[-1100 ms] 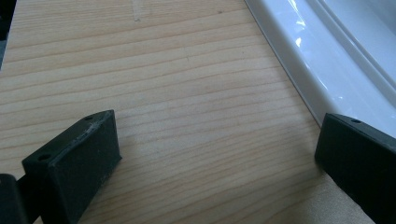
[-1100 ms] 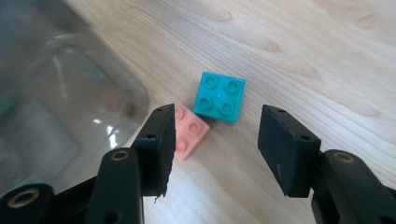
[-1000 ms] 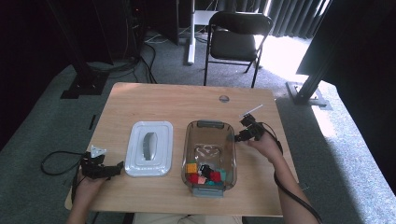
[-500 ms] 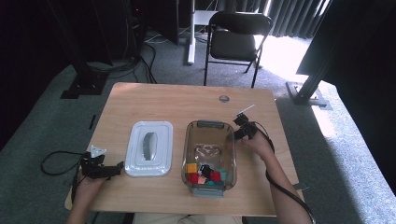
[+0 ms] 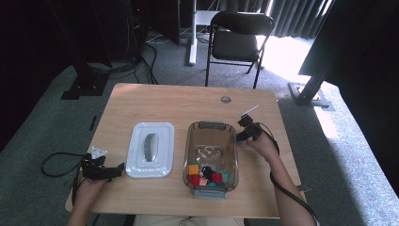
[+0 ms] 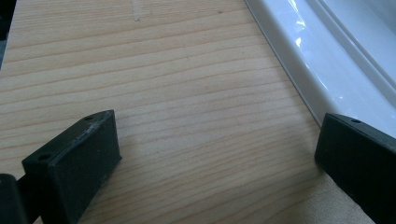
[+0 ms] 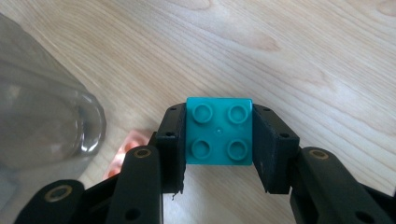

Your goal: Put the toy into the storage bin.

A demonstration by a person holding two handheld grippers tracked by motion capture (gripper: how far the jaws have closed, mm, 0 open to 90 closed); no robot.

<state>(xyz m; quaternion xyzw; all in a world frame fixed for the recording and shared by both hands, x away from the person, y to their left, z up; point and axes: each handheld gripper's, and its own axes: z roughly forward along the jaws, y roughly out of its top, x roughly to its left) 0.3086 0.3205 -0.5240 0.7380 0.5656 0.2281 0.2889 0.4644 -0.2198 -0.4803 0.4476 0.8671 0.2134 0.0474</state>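
A teal four-stud brick sits between the pads of my right gripper, just above the wooden table. The jaws have just been closing, and both pads now press on the brick's sides. In the high view my right gripper is at the right rim of the clear plastic tub, which holds several coloured bricks at its near end. My left gripper rests at the table's front left beside the white lid. Its jaws stand wide apart over bare wood.
A pink piece lies on the table next to the tub wall, half under my right jaw. The lid's edge is close to my left gripper. A small round grommet sits at the table's far side, with a folding chair beyond.
The right hand has edged slightly toward the tub's rim. The left hand has stayed where it was.
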